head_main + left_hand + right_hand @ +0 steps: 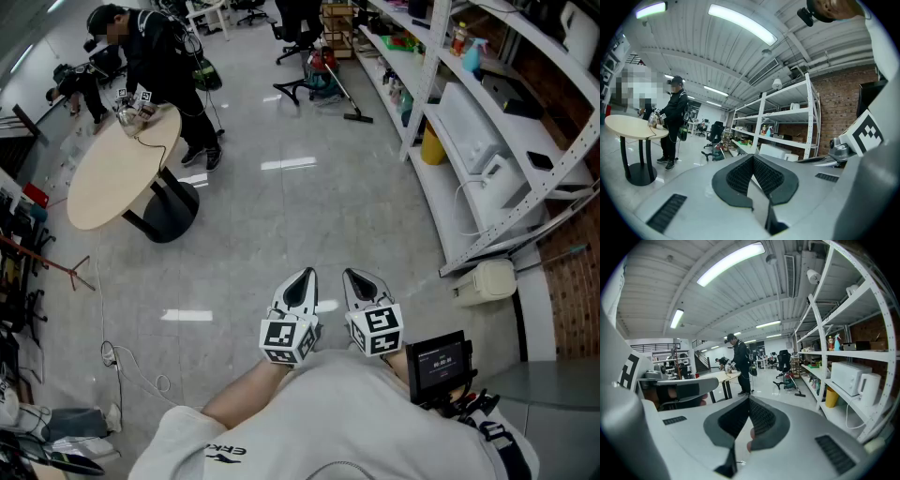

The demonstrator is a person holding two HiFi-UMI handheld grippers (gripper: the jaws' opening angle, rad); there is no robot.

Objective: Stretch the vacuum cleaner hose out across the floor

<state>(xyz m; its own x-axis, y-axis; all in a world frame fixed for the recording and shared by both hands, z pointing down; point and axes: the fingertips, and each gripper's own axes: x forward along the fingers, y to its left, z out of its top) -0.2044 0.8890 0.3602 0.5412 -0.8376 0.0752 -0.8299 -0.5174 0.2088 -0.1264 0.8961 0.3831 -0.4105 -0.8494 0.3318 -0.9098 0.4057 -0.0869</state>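
The vacuum cleaner (pixel 322 67), a red and green canister, stands far off on the floor beside the shelves, with its wand running down to a floor head (pixel 357 117). It shows small in the right gripper view (pixel 789 380) and in the left gripper view (pixel 717 153). My left gripper (pixel 302 277) and right gripper (pixel 360 279) are held side by side close to my body, far from the vacuum. Both are shut with nothing between their jaws (pixel 752 161) (pixel 749 404).
A round beige table (pixel 117 173) stands at the left, with a person in black (pixel 155 52) working at it. White shelving (pixel 469 141) lines the right side. Office chairs (pixel 300 37) stand at the back, and cables (pixel 131 370) lie on the floor at lower left.
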